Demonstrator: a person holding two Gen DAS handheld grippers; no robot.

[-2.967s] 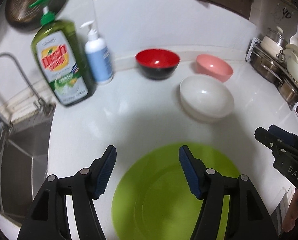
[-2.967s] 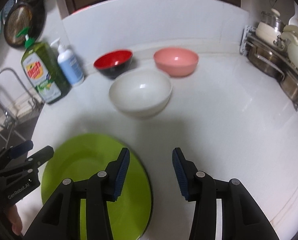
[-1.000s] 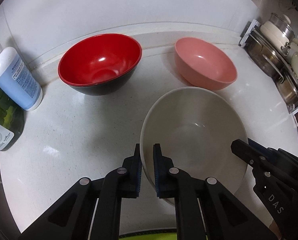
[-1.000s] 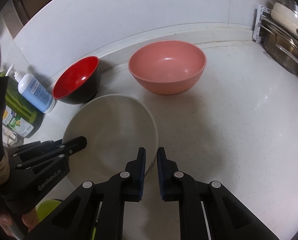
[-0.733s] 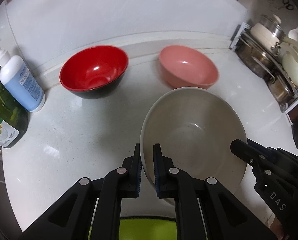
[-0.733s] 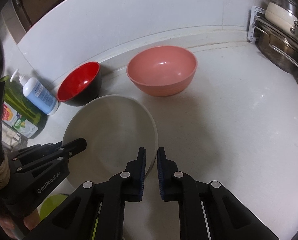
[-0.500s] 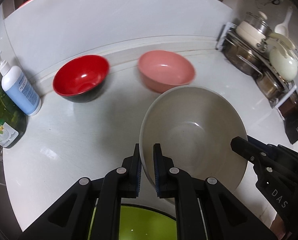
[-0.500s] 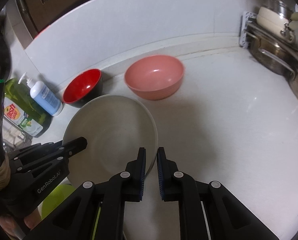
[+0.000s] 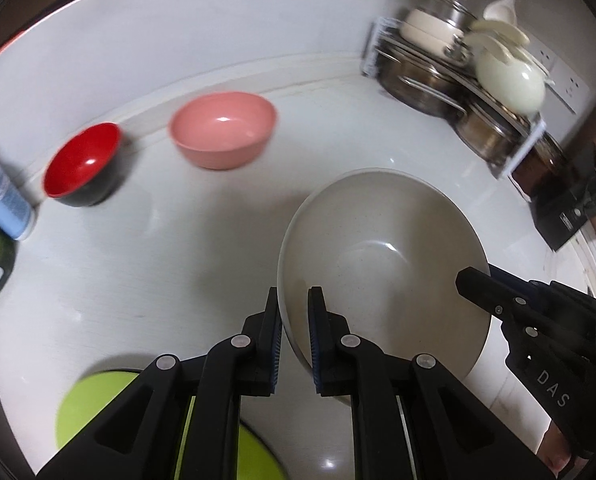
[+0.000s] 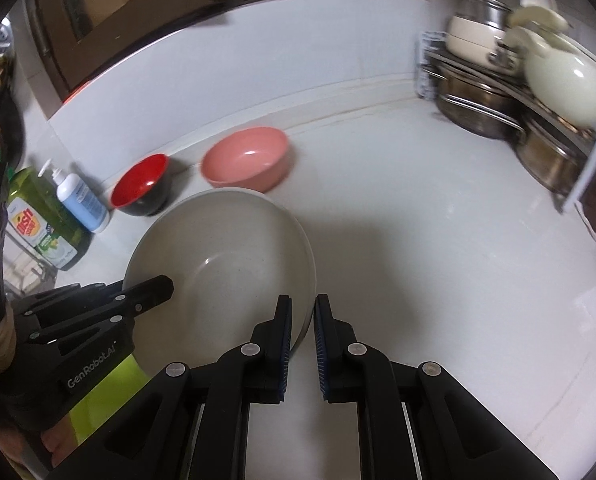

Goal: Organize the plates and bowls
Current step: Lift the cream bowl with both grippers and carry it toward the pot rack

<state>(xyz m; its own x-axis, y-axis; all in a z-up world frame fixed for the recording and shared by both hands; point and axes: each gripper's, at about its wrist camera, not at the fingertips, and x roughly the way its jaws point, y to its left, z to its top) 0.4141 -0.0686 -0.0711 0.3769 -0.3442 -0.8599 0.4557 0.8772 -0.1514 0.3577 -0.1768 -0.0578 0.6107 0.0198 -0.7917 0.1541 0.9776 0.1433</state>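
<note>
A large off-white bowl point(image 9: 382, 264) point(image 10: 222, 256) hangs above the white counter, held by both grippers. My left gripper point(image 9: 295, 312) is shut on its near-left rim. My right gripper point(image 10: 301, 320) is shut on its right rim and shows at the right edge of the left wrist view point(image 9: 470, 280). A pink bowl point(image 9: 223, 135) point(image 10: 247, 164) and a red bowl with a black outside point(image 9: 83, 163) point(image 10: 142, 190) rest near the back wall. The lime-green plate point(image 9: 98, 400) point(image 10: 98, 392) lies on the counter below the held bowl, partly hidden by the gripper bodies.
A blue-white pump bottle point(image 10: 80, 200) and a green dish-soap bottle point(image 10: 42, 224) stand at the left. A rack with steel pots and a cream lidded pot point(image 10: 554, 80) fills the back right corner. A dark box point(image 9: 566, 208) sits at the right edge.
Both grippers have lifted the off-white bowl off the counter and drawn it back toward the green plate. The pink and red bowls now look smaller and farther away.
</note>
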